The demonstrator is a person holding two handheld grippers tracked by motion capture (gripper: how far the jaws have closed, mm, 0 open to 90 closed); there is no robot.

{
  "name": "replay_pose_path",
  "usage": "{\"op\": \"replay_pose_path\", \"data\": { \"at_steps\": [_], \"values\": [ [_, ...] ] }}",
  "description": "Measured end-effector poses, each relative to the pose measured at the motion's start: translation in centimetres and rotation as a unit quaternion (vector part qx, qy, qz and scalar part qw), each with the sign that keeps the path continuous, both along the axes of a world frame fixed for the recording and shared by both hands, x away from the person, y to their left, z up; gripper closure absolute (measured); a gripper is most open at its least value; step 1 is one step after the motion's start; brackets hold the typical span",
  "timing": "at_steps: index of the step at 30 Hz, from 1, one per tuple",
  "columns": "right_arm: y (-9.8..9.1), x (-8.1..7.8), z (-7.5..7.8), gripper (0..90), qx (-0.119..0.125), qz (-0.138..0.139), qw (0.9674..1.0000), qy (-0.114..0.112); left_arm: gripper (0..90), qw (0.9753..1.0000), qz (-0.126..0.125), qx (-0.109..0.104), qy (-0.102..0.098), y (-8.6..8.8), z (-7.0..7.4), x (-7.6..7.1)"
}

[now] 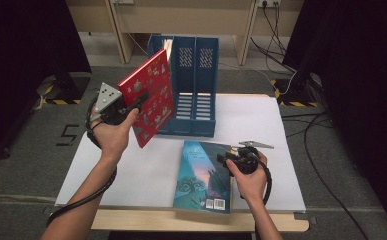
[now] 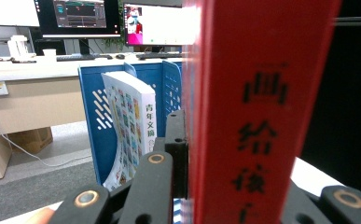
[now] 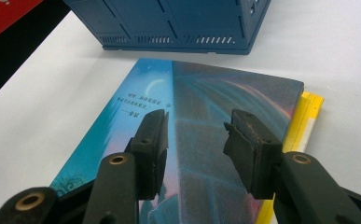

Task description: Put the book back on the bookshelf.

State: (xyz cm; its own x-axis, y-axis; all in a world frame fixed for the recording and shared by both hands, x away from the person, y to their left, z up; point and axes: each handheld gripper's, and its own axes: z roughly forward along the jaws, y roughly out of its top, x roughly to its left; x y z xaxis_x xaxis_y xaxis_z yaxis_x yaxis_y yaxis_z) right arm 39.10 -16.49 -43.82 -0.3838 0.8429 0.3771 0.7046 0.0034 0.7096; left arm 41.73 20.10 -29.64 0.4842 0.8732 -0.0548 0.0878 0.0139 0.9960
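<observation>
Because the left gripper [image 1: 140, 101] pinches the red book [image 1: 148, 97] aloft by one edge, just left of the blue file rack [image 1: 196, 85], it could twist loose or hit a divider, while the right gripper [image 3: 194, 135] hovers spread over the blue book [image 1: 203, 175] lying near.

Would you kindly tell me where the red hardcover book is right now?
In the high view, the red hardcover book is clamped in the left gripper, lifted above the table's left side, in front of the blue file rack.
</observation>
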Motion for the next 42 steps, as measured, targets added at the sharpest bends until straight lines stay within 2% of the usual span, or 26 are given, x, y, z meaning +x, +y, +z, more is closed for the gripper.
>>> {"op": "replay_pose_path", "data": {
  "at_steps": [15, 24, 35, 38, 42],
  "values": [
    [-0.1, -0.1, 0.1, 56.8, 0.003, -0.001, 1.0000, -0.003, 79.3, 0.9999, 0.004, -0.010, -0.006, -1.4, 0.8, 2.2],
    [0.1, 0.0, 0.2, 56.7, 0.004, 0.003, 1.0000, -0.004, 79.3, 0.9999, 0.008, -0.009, -0.012, -2.3, 1.1, 3.6],
    [0.0, -0.2, 0.3, 56.7, 0.005, 0.005, 1.0000, -0.003, 79.3, 0.9996, 0.022, -0.012, -0.009, -3.9, 1.3, 5.9],
    [0.1, -0.2, 0.2, 56.6, 0.004, 0.006, 0.9999, -0.007, 79.3, 0.9995, 0.028, -0.007, -0.009, -4.4, 1.2, 6.6],
    [0.2, -0.3, 0.2, 56.4, 0.010, 0.006, 0.9999, -0.001, 79.3, 0.9994, 0.033, -0.006, -0.005, -4.9, 1.0, 7.4]
  ]
}}
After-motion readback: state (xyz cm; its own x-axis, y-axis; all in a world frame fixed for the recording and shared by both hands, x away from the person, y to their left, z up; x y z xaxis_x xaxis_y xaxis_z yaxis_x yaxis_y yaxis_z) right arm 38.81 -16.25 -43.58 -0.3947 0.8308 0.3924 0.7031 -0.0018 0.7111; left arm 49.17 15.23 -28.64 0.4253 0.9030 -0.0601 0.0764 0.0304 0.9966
